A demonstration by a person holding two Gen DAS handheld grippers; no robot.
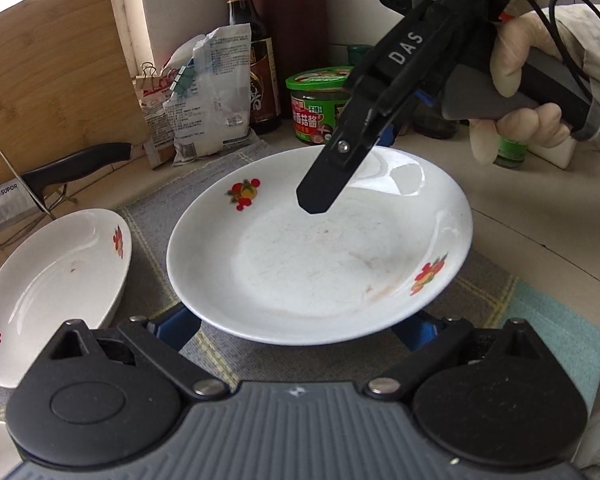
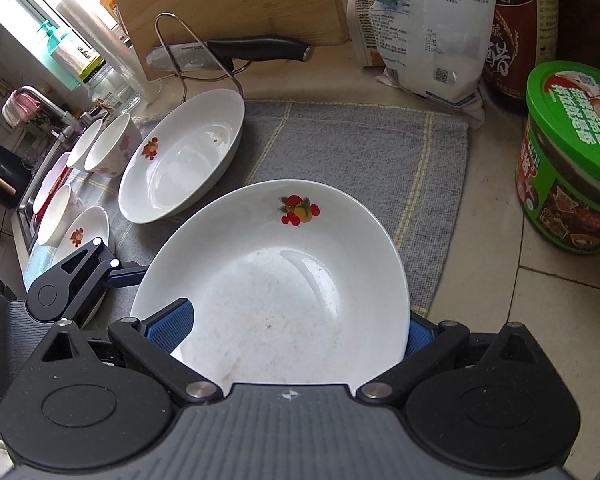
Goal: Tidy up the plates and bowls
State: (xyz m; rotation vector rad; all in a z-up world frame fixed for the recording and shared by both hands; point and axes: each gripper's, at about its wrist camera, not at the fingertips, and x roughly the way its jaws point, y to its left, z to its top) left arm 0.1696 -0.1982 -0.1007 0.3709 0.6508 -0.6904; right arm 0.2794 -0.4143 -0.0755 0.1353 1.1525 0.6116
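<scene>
A white fruit-print plate point(image 2: 284, 280) is carried above the grey mat point(image 2: 360, 148), clamped at its near rim by the right hand-held gripper point(image 2: 296, 334), one pad inside and one beneath. The left hand-held gripper point(image 1: 300, 330) is spread wide under the plate's edge, gripping nothing. Should the plate tip or slip from this single rim grip, it could be dropped onto the second plate point(image 2: 184, 156) on the counter point(image 2: 540, 320) and chipped.

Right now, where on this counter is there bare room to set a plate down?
The widest free patch is the grey checked cloth beyond the white fruit-print plate, bordered by the white printed bag behind and the green-lidded jar on the right. The pale counter below the jar is bare too. The left side, with the second fruit-print plate and bowls, is crowded.
</scene>
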